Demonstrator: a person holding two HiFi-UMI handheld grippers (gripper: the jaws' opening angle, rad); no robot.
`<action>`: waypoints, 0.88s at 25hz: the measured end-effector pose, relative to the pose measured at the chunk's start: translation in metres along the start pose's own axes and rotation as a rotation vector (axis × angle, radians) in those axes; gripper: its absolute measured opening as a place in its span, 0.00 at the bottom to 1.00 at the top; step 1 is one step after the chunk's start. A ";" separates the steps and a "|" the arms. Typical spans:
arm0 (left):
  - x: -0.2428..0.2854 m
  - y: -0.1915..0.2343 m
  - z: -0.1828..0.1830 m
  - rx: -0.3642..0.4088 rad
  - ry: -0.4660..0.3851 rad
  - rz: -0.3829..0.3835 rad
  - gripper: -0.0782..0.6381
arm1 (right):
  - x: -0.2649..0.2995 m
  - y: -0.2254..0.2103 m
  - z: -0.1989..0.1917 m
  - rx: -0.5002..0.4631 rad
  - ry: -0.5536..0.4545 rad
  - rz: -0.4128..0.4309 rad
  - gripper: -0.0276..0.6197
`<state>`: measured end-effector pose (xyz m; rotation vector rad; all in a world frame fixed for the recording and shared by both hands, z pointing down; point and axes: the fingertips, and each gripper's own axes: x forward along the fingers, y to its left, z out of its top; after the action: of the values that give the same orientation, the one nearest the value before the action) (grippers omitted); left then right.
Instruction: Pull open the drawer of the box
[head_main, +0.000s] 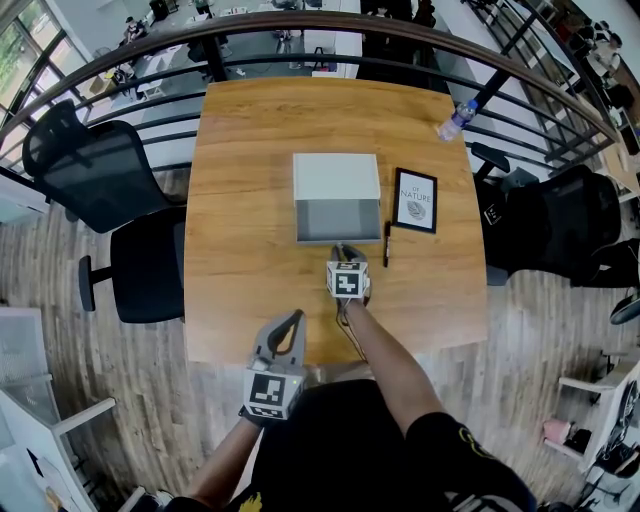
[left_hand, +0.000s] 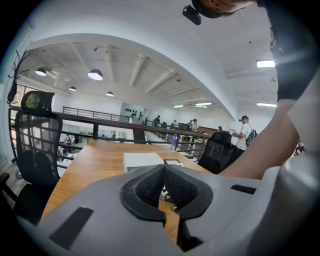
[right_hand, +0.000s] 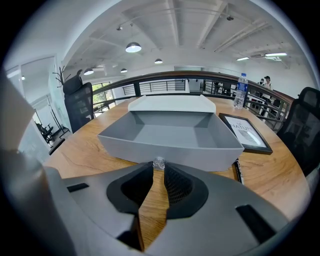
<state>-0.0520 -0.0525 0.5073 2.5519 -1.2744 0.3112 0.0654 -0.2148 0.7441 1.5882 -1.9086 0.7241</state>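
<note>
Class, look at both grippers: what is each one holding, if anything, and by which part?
The right gripper pinches the small clear knob on the front of the drawer between its fingers. The left gripper holds nothing.

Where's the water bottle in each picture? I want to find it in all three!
Head view: the water bottle is upper right, at the far right corner of the table.
Left gripper view: the water bottle is small, near the middle, by the railing.
Right gripper view: the water bottle is upper right, upright, beyond the picture frame.
Shared landmark: the white box; the bottle always sits beyond it, to its right.
</note>
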 end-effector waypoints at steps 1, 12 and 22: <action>0.000 -0.001 0.000 0.000 0.000 -0.001 0.13 | -0.001 0.000 0.000 0.000 -0.002 -0.001 0.14; -0.002 -0.004 -0.002 0.001 0.002 -0.002 0.13 | -0.004 -0.001 -0.002 -0.006 -0.013 -0.004 0.14; -0.005 -0.001 -0.005 -0.001 0.009 0.014 0.13 | 0.005 -0.006 -0.016 -0.050 0.033 0.002 0.14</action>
<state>-0.0545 -0.0469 0.5109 2.5388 -1.2887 0.3246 0.0721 -0.2075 0.7594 1.5349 -1.8906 0.6934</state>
